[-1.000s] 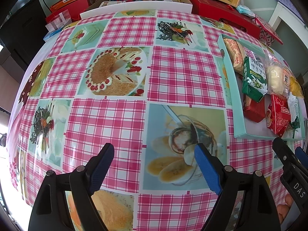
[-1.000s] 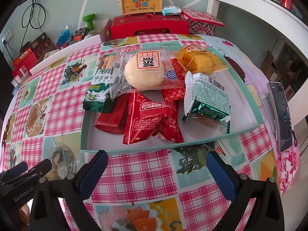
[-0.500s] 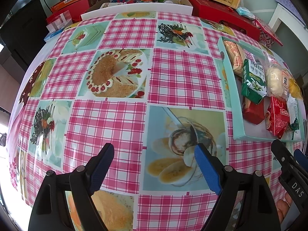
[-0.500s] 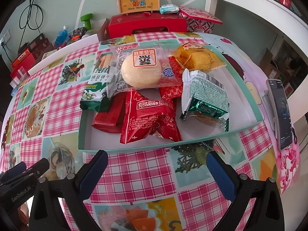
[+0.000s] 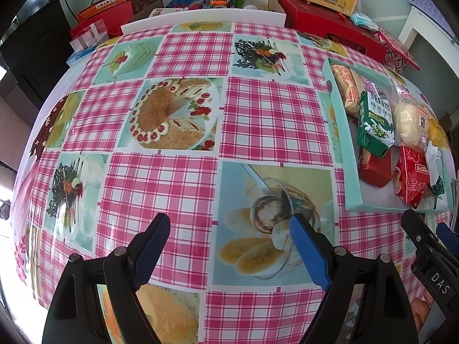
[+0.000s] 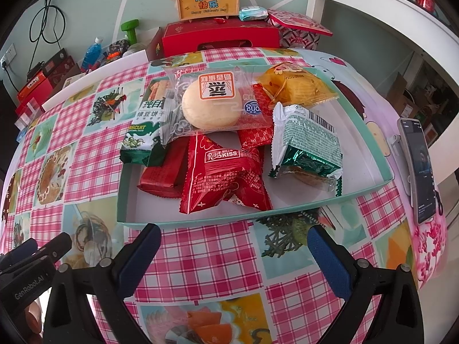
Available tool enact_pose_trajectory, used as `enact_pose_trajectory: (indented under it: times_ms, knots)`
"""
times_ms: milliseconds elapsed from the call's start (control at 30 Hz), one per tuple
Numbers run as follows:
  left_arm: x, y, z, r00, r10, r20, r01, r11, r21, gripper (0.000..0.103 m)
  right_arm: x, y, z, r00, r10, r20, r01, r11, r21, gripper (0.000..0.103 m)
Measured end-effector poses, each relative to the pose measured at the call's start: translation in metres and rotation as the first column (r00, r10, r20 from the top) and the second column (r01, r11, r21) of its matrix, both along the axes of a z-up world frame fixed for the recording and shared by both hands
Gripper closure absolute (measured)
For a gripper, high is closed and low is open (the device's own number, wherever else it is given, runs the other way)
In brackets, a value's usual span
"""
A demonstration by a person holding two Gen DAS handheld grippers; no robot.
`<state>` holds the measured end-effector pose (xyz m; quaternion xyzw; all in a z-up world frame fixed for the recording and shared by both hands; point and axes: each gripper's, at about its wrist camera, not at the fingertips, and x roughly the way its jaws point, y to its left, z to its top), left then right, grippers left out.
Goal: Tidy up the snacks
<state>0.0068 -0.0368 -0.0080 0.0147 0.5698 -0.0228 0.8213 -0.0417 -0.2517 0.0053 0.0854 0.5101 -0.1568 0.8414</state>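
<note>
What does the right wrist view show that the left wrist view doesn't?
Only the right wrist view shows the phone at the table's edge and the yellow snack pack's face. Only the left shows the cake print on the cloth. Both show the teal tray, green biscuit pack, red Kiss pack, and open, empty tongs.

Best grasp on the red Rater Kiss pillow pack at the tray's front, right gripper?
Pinch the red Rater Kiss pillow pack across its puffed middle, coming down from above with the open right gripper. It lies on top, nearest the mint-green tray's front wall; its flared lower corners are flat and likely to slip.
</note>
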Motion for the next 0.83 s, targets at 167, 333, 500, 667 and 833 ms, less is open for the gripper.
enact_pose_trajectory:
  times_ms: [167,333,500,667,833]
  knots:
    - [-0.0001,-0.0012,0.0008,1.0,-0.003,0.004,0.003,1.0,0.0,0.017,0.0,-0.0001,0.0001,1.0,0.0,0.0,0.0,1.0,0.0,0.0]
    - [-0.0001,-0.0009,0.0021,1.0,0.001,0.011,-0.001,1.0,0.004,0.017,0.0,-0.0006,-0.0001,1.0,0.001,0.0,-0.001,1.0,0.001,0.0]
    - [-0.0017,-0.0008,0.006,0.999,0.006,0.032,-0.006,1.0,-0.007,0.017,0.0,-0.0001,-0.0002,1.0,0.0,-0.001,0.0,1.0,0.0,0.0]
    - [-0.0024,-0.0018,0.0076,0.999,0.006,0.044,-0.006,1.0,-0.002,0.017,0.0,0.0,-0.0002,1.0,0.001,-0.001,-0.001,1.0,0.0,0.0]
    - [-0.0027,-0.0045,0.0068,0.999,-0.004,0.04,0.004,1.0,0.001,0.017,0.0,0.0001,-0.0001,1.0,0.0,0.0,0.0,1.0,0.0,0.0]
